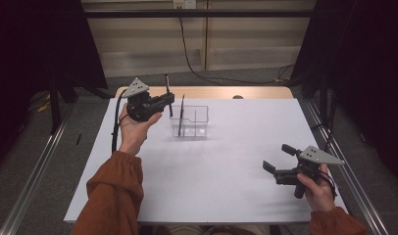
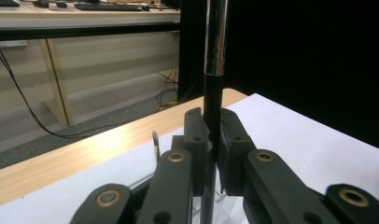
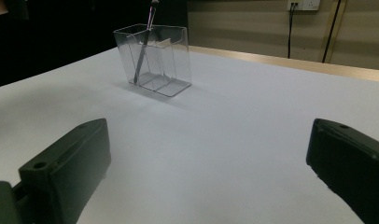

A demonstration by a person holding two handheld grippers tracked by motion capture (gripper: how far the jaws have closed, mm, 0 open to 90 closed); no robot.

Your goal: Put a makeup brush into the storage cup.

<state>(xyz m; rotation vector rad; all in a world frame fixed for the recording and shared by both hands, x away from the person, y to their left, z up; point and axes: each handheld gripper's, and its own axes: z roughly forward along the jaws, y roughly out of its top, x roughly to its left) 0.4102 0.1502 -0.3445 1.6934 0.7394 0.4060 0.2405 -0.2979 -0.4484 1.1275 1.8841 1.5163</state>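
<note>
The left gripper [image 1: 170,101] clamps a black pen [image 2: 214,93] upright beside the clear organizer [image 1: 189,121], likely next lowering it in; the right gripper [image 1: 278,159] hangs wide open, empty.

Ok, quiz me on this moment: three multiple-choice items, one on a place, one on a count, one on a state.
1. Where does the clear organiser stand?
A. On the white table top, far side, left of centre
B. On the floor
C. At the near right corner

2. How many pens stand inside the organiser?
A. None
B. One
C. Three

3. What state is the left claw in?
A. Wide open, holding nothing
B. Shut on a sheet of paper
C. Shut on a black pen

Answers:
1 A: the high view shows it on the table beyond the left hand.
2 B: one dark pen in the organiser leans in it.
3 C: the left gripper view shows the jaws closed on the black pen; the right claw is open.
</note>
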